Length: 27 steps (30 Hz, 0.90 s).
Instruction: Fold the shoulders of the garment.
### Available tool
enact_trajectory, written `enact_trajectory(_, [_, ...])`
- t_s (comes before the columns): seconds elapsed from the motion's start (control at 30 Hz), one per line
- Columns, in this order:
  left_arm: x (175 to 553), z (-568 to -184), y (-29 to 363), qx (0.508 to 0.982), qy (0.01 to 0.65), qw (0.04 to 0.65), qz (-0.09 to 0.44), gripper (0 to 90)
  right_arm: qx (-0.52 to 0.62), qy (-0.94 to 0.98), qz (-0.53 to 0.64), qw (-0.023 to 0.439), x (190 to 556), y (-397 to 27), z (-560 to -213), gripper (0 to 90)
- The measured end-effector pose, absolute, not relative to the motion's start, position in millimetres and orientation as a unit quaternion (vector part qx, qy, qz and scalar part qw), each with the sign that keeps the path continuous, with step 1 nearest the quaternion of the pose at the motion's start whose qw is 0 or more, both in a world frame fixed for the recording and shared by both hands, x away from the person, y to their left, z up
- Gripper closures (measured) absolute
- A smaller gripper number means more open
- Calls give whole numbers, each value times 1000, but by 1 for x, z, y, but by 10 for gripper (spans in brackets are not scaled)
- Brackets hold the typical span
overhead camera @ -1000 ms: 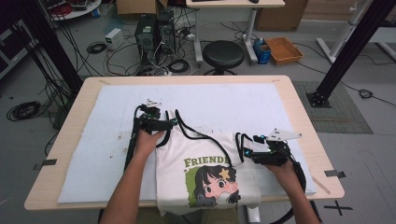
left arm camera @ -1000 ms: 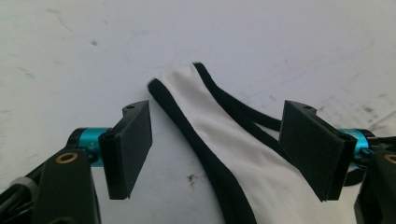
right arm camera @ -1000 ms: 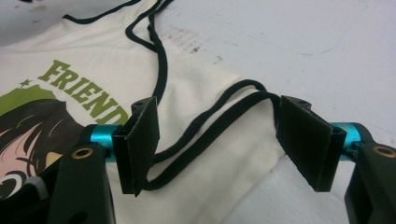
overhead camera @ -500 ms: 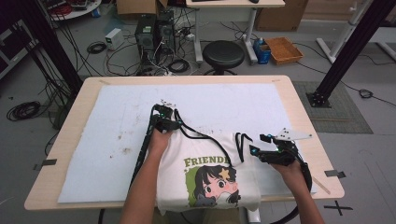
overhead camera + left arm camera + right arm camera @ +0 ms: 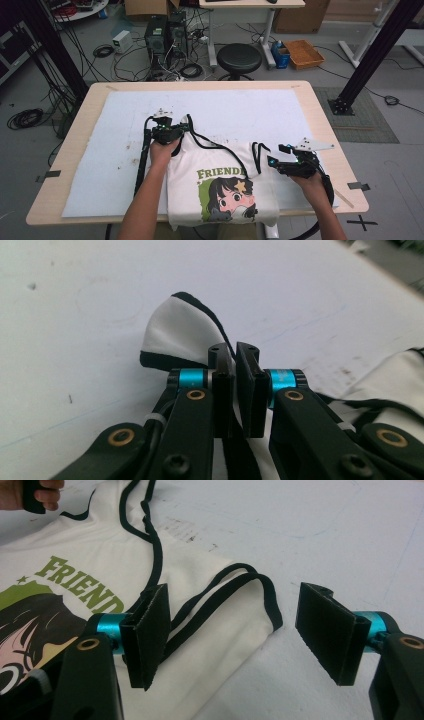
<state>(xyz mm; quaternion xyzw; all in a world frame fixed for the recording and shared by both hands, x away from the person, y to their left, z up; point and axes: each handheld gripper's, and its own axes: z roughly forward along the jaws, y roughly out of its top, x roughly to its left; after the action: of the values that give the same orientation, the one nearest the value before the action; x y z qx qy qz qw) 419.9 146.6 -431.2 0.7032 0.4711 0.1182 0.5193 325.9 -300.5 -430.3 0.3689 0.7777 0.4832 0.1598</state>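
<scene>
While the cream tank top (image 5: 220, 185) lies flat at the counter's (image 5: 320, 107) near edge on white felt, the left gripper (image 5: 235, 357) has just been closing, pinching a black-trimmed strap; the right gripper (image 5: 232, 630) gapes around the other strap, unpinched. Likely next: clamp it, then fold the soft cotton

A wooden counter (image 5: 75, 165) is covered by a stained white sheet (image 5: 235, 110). Behind it, a black round stool (image 5: 240, 57) is seen on the grey floor, flanked by a dark computer tower (image 5: 157, 37), tangled cables (image 5: 105, 50) and an orange tray (image 5: 304, 53).
</scene>
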Motion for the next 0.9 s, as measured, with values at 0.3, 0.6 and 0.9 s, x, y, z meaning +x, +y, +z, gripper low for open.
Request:
enact_trajectory(0.3, [379,-426,161,686,396,607,70,850,363,783,480,158,326,-295,-431,302])
enact_trajectory(0.6, [338,-425,173,683,400,608,67,500,363,783,480,157,325,-294,-431,301])
enact_trajectory(0.9, [350,-420,147,734,384,559,41,386,360,787,476,156,325,-289,-431,301])
